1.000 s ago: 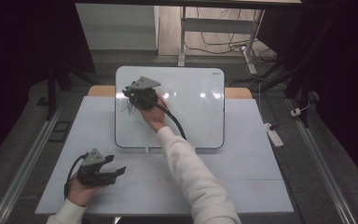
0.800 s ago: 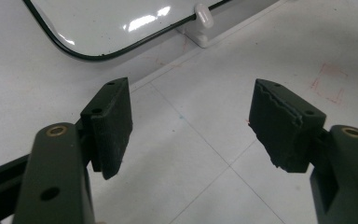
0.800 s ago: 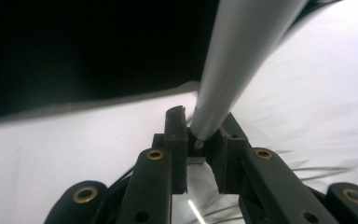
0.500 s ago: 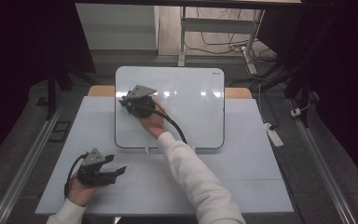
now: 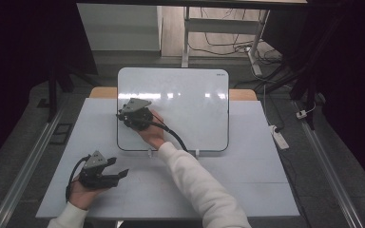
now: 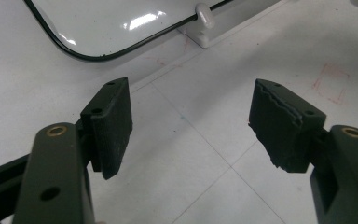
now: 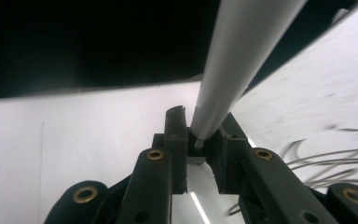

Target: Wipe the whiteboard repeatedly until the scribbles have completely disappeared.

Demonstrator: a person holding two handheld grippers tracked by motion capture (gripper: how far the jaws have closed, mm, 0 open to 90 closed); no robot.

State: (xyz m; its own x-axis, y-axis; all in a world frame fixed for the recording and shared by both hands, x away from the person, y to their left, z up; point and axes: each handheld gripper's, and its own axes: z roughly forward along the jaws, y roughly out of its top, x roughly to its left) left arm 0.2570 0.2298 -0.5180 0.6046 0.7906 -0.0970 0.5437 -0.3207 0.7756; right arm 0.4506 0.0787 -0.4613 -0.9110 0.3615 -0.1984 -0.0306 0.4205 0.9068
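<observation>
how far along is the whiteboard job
Done: the right tool is shut on a grey marker, and scribbled lines already mark the whiteboard. In hand: it works at the board's left side. The left tool rests open on the table. What remains can't be judged.

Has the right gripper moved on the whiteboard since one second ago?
Yes. The right gripper has slid down the whiteboard toward its near edge and lower left corner, holding a grey marker.

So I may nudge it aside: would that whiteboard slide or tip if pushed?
The whiteboard looks rigid and thin, lying flat, so tipping seems unlikely. Its small white feet on the smooth table suggest it would probably slide.
</observation>
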